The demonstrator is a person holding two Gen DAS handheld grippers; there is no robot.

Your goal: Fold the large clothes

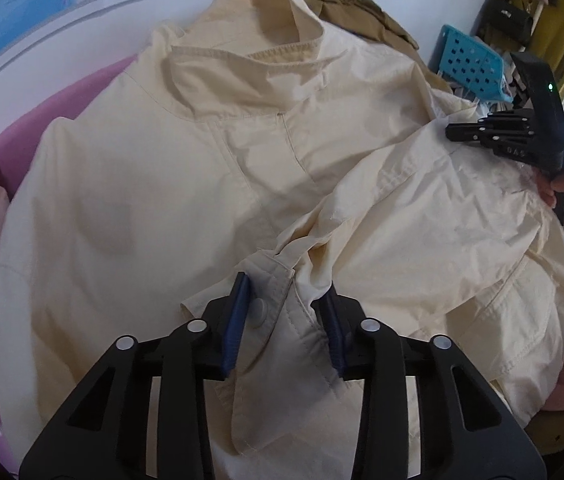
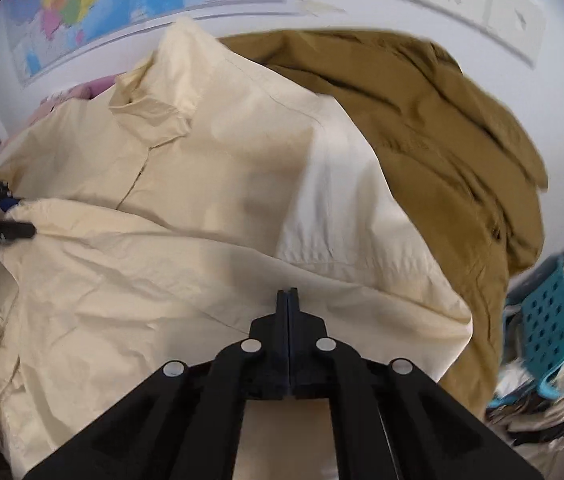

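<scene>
Jacket: cream jacket lies front-up and spread over the pink bed cover, collar toward the wall; I see it across most of both wrist views.
Sleeve: one sleeve is drawn in across the chest; its cuff, with a snap button, sits at my left gripper.
Left gripper: left gripper stands partly closed, the cuff between the blue pads; I judge it a grip on the cuff, though how firmly the pads press is hard to tell.
Right gripper: right gripper has its jaws pressed flat together over the fabric, nothing visibly pinched between them.
Neighbours: brown garment heaped beside the jacket; teal basket further out.
Done: jacket laid flat, one sleeve brought inward.
Left: I judge most of it, namely the other sleeve, both sides turned in, and the hem brought up to the collar.
Progress: early, by my reading.
</scene>
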